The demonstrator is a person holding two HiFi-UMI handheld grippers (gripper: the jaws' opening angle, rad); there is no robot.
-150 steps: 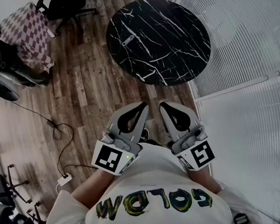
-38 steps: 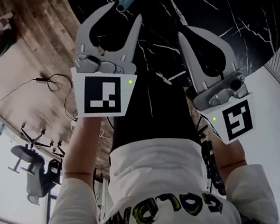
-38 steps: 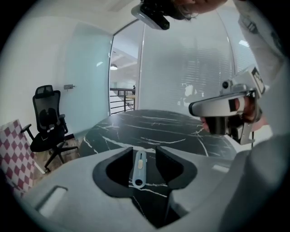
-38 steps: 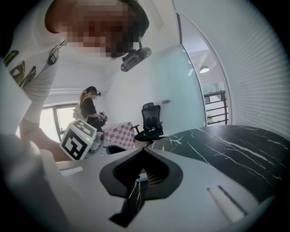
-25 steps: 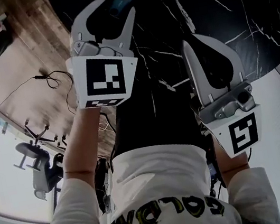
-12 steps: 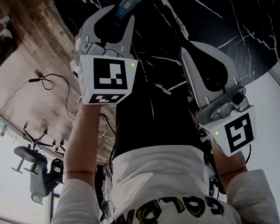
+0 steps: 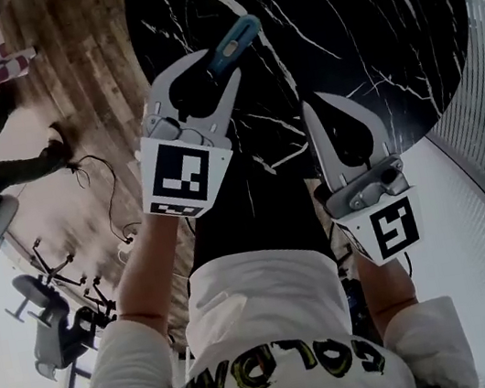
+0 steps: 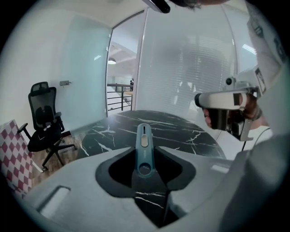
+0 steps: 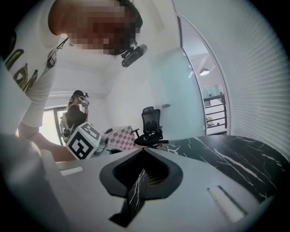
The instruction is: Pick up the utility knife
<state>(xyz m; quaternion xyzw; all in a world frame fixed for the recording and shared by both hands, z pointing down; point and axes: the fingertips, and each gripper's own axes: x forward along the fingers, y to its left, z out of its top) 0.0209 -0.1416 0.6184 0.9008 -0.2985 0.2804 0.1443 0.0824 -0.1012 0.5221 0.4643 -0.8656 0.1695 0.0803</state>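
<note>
Teal against black marble: grips the utility knife (image 7: 237, 33) by its butt end in the left gripper (image 7: 221, 64), jaws just drawn in on the handle, long axis running straight out along the gripper's own line and past the tips, apparently clear above the round table (image 7: 360, 19). Leaves the right gripper (image 7: 318, 105) pinched shut on nothing, just beside and lower in the head view, the farther of the two from the knife. Cannot make out the blade, whether out or retracted.
</note>
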